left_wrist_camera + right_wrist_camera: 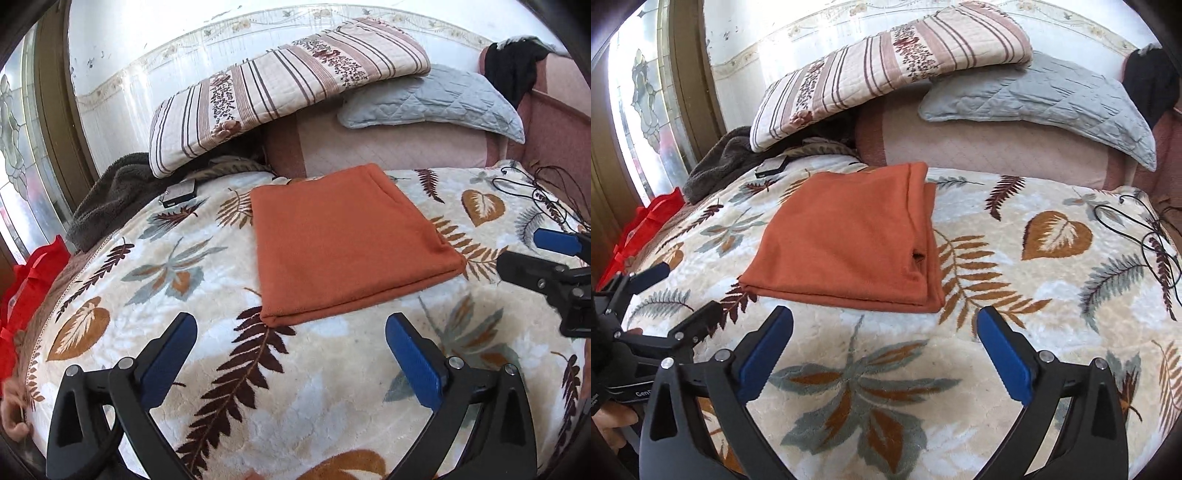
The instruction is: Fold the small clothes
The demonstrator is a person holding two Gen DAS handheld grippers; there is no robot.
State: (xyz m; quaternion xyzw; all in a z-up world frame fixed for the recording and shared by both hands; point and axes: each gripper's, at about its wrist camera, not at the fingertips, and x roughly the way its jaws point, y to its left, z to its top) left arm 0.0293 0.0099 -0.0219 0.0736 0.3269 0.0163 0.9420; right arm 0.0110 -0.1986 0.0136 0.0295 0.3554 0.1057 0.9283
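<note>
An orange garment [347, 240] lies folded into a flat rectangle on the leaf-patterned blanket [221, 369]; it also shows in the right wrist view [849, 240]. My left gripper [290, 325] is open and empty, just in front of the garment's near edge, not touching it. My right gripper [884, 321] is open and empty, just in front of the garment's near right corner. The right gripper also shows at the right edge of the left wrist view [517, 251]. The left gripper shows at the left of the right wrist view [689, 293].
A striped floral quilt [280, 88] and a grey quilted pillow [436, 99] lie at the back. A dark fleece [110, 192] and a small dark device [179, 194] sit back left. A red bag [26, 280] is at left. Black cables [535, 192] lie at right.
</note>
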